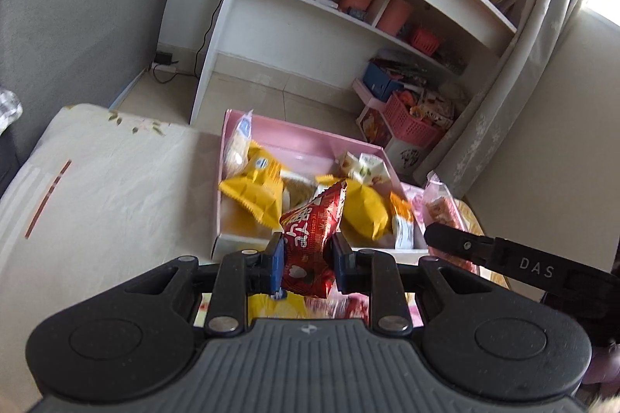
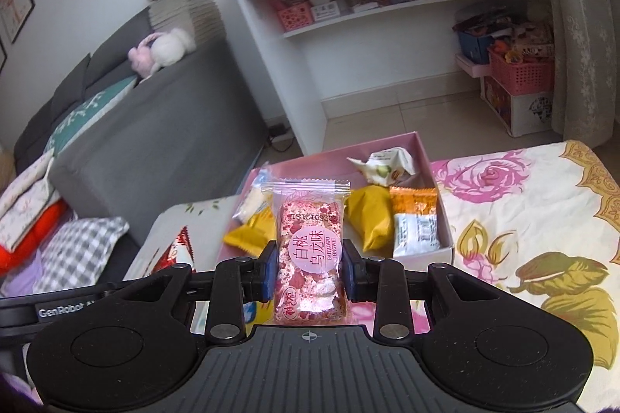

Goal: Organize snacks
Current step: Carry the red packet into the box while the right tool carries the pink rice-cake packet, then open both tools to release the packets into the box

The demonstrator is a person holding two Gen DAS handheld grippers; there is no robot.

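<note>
My left gripper (image 1: pixel 308 254) is shut on a red snack packet (image 1: pixel 312 238) and holds it upright just in front of the pink box (image 1: pixel 294 137). The box holds yellow packets (image 1: pixel 255 194), white ones and an orange one. My right gripper (image 2: pixel 310 267) is shut on a clear packet with a pink snack bar (image 2: pixel 310 242), held upright before the same pink box (image 2: pixel 441 196). The red packet (image 2: pixel 180 250) shows at the left in the right wrist view. The pink snack bar (image 1: pixel 440 203) and the right gripper's arm show at the right in the left wrist view.
The box sits on a table with a flowered cloth (image 2: pixel 523 219). A grey sofa (image 1: pixel 77 13) stands at the left. A white shelf unit (image 1: pixel 348 6) with pink baskets stands behind. A curtain (image 1: pixel 523 64) hangs at the right. More packets (image 1: pixel 286 306) lie under my left gripper.
</note>
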